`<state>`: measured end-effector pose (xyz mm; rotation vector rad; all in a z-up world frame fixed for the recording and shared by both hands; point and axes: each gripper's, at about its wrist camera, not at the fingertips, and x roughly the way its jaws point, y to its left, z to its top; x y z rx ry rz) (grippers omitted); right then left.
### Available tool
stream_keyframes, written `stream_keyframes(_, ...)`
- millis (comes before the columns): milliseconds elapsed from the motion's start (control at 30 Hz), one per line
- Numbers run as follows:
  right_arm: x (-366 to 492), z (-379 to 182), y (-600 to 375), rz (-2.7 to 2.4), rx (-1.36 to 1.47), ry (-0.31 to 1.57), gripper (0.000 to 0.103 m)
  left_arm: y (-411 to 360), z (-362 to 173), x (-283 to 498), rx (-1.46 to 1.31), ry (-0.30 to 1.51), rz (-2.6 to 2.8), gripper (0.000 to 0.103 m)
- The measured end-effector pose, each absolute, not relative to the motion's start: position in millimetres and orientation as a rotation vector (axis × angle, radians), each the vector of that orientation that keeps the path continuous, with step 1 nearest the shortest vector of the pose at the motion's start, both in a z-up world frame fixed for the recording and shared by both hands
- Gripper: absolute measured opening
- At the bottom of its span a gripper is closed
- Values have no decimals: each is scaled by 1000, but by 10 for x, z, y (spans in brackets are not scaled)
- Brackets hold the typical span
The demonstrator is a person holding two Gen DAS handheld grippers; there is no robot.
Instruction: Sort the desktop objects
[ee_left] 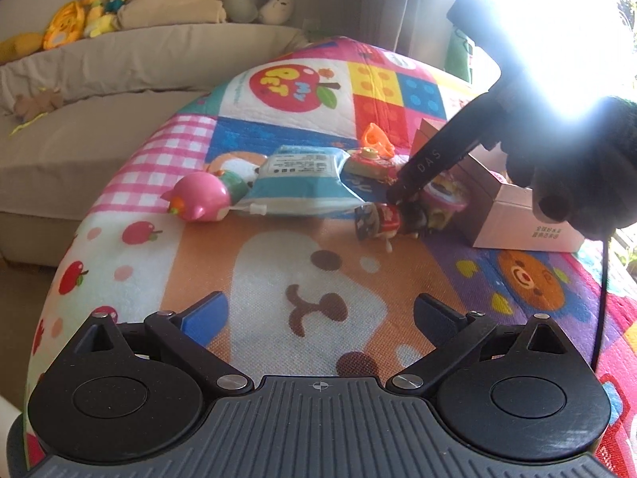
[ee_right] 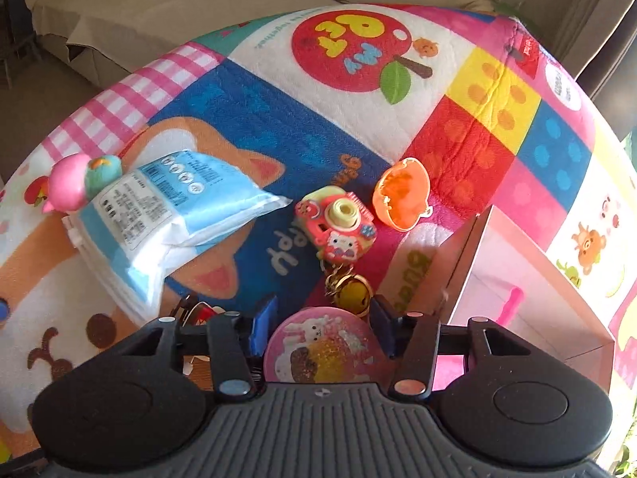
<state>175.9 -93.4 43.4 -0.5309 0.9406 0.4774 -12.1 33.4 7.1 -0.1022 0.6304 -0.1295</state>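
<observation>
My right gripper [ee_right: 320, 314] is closed around a small pink pudding cup [ee_right: 324, 348] with a lamb picture on its lid; the cup also shows in the left wrist view [ee_left: 444, 199] under the right gripper's arm. My left gripper [ee_left: 320, 310] is open and empty above the mat. On the mat lie a blue-white tissue pack [ee_right: 167, 215], a pink bird toy [ee_right: 69, 187], a pink toy camera [ee_right: 338, 223] with a gold bell keychain [ee_right: 350, 290], an orange pumpkin-shaped shell [ee_right: 402, 195] and a small red-and-dark packet [ee_left: 378, 221]. A pink open box [ee_right: 529, 279] stands at the right.
The table is covered by a colourful cartoon play mat [ee_left: 278, 271]. A beige sofa [ee_left: 99, 99] with plush toys stands behind it. Strong window glare fills the upper right of the left wrist view.
</observation>
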Motion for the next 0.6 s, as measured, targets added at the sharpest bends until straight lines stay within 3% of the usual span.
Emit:
stream_keyframes(400, 713, 573, -1272, 689, -430, 1026, 52, 358, 67, -117, -119, 645, -108, 102)
stream_keyframes(533, 444, 707, -1578, 657, -366, 959, 73, 358, 60, -106, -118, 654, -100, 103)
stream_keyframes(600, 327, 737, -1726, 611, -368, 908, 77, 346, 59, -96, -111, 661, -97, 103)
